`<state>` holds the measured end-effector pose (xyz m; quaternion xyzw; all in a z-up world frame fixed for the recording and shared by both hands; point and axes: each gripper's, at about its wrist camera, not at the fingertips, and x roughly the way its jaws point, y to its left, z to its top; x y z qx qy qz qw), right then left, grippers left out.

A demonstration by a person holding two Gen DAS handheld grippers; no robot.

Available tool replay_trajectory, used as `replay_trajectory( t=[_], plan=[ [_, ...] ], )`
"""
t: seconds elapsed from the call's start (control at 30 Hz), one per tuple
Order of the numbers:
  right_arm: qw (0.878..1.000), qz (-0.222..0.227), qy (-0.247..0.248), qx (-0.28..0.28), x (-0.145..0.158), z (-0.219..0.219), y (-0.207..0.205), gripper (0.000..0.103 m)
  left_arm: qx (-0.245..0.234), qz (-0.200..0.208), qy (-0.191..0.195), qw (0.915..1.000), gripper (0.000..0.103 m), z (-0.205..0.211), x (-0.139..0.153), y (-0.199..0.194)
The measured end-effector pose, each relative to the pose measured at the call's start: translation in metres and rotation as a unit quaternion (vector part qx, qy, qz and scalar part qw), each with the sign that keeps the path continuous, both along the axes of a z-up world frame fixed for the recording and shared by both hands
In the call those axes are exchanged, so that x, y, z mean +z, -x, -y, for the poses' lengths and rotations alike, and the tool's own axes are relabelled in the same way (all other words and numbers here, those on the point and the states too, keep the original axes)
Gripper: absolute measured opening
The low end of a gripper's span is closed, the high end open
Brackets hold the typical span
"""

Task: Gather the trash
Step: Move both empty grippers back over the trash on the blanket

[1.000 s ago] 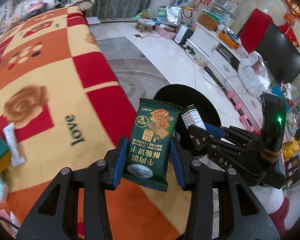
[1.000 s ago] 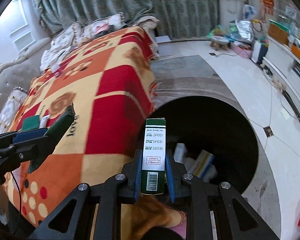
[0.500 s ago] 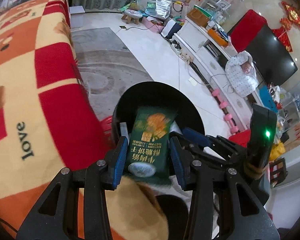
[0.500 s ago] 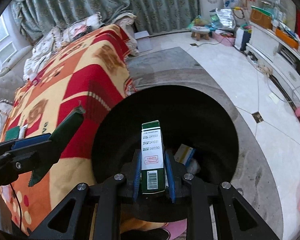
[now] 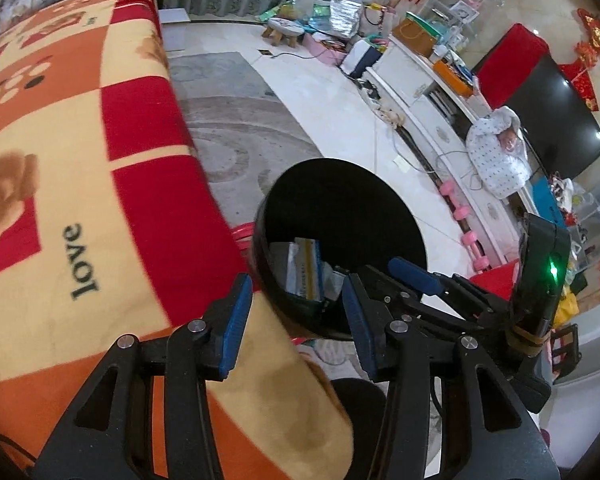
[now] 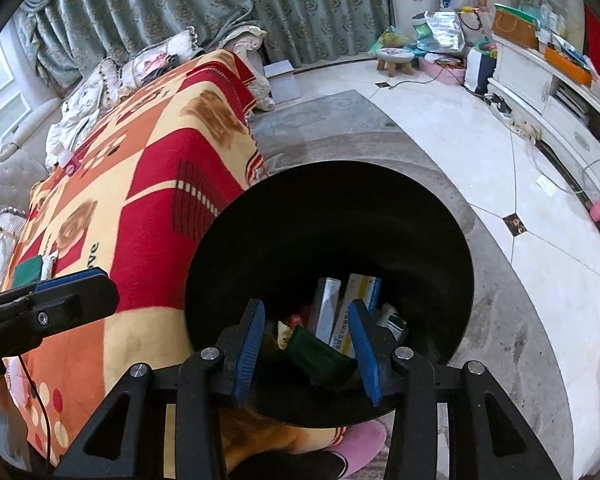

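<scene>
Hanging over the black bin (image 6: 440, 216) beside the blanket-covered bed (image 5: 80, 160), the left gripper (image 5: 296, 316) and right gripper (image 6: 310, 344) both have their jaws opening with nothing between them, while the green wrapper (image 6: 320, 354) and boxes (image 6: 354, 312) lie inside the bin.

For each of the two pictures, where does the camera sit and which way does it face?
Left wrist: sits on the left gripper, facing down at the black bin beside the blanket; jaws opening, empty; right gripper shows.
Right wrist: sits on the right gripper, facing down into the bin; jaws opening, empty; left gripper shows.
Shared: bin, blanket, boxes inside.
</scene>
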<state>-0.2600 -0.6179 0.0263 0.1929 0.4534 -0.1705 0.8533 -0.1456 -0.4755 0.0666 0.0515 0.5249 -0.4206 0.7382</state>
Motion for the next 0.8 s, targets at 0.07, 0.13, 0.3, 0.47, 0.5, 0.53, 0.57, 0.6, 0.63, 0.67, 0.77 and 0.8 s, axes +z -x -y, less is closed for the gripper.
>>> replay_trajectory(
  t=[0.07, 0.13, 0.3, 0.47, 0.5, 0.53, 0.57, 0.6, 0.63, 0.67, 0.77, 0.8],
  plan=[
    [1.000, 0.000, 0.002, 0.005, 0.001, -0.006, -0.002, 0.041, 0.004, 0.006, -0.002, 1.0000, 0.045, -0.006, 0.002, 0.000],
    [1.000, 0.001, 0.005, 0.009, 0.003, -0.011, -0.003, 0.041, 0.009, 0.017, -0.008, 0.9998, 0.045, -0.013, 0.005, 0.002],
    [1.000, 0.006, 0.008, 0.023, 0.012, -0.027, -0.008, 0.042, 0.027, 0.024, -0.014, 0.9992, 0.045, -0.038, 0.012, 0.001],
    [0.999, 0.012, 0.005, 0.051, 0.020, -0.053, -0.017, 0.042, 0.050, 0.026, -0.022, 0.9981, 0.045, -0.077, 0.016, 0.005],
    [0.998, 0.013, 0.003, 0.055, 0.021, -0.058, -0.019, 0.042, 0.055, 0.027, -0.023, 0.9979, 0.045, -0.087, 0.016, 0.006],
    [0.998, 0.015, 0.000, 0.066, 0.022, -0.066, -0.023, 0.042, 0.061, 0.028, -0.028, 0.9974, 0.045, -0.098, 0.016, 0.007],
    [0.997, 0.015, -0.001, 0.072, 0.022, -0.071, -0.025, 0.043, 0.065, 0.027, -0.031, 0.9971, 0.045, -0.108, 0.016, 0.008],
    [0.997, 0.015, -0.003, 0.080, 0.022, -0.079, -0.029, 0.043, 0.068, 0.026, -0.032, 0.9969, 0.045, -0.118, 0.016, 0.009],
    [0.996, 0.014, -0.005, 0.090, 0.022, -0.087, -0.034, 0.043, 0.072, 0.024, -0.033, 0.9965, 0.045, -0.126, 0.015, 0.009],
    [0.995, 0.014, -0.007, 0.096, 0.021, -0.093, -0.037, 0.043, 0.078, 0.023, -0.036, 0.9961, 0.045, -0.136, 0.015, 0.009],
    [0.993, 0.013, -0.014, 0.118, 0.020, -0.114, -0.049, 0.044, 0.095, 0.022, -0.036, 0.9945, 0.045, -0.169, 0.016, 0.012],
    [0.992, 0.013, -0.016, 0.127, 0.020, -0.122, -0.053, 0.044, 0.100, 0.022, -0.036, 0.9941, 0.045, -0.179, 0.016, 0.013]
  ],
)
